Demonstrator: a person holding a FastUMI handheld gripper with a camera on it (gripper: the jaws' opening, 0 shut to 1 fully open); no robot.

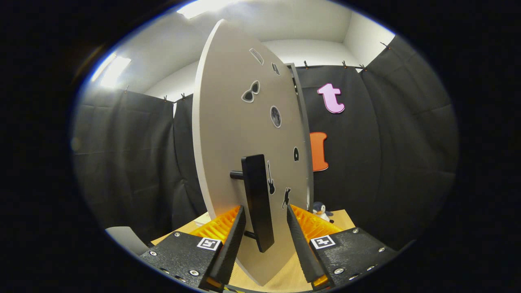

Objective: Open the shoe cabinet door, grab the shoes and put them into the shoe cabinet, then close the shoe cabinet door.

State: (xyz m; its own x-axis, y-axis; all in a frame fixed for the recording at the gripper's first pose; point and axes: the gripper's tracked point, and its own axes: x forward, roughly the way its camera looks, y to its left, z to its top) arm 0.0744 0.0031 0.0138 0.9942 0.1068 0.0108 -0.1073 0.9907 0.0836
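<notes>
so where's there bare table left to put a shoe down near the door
Bare wood shows on the table right of the cabinet door, past the small penguin toy, and in a thin strip at the door's foot. It is crowded in the middle: the open tongs straddle the black handle, not pressing it. Left of the door, something pale lies on the table.

Lighting is even and moderately bright, coming from ceiling panels overhead; both panels blow out to white glare. The door face is evenly lit, its handle casting a soft shadow. Strong fisheye bowing curves the door edge and curtain folds outward. Focus holds centrally, softening toward the rim. A blue fringe traces the upper-left rim. The curtain swallows detail.
</notes>
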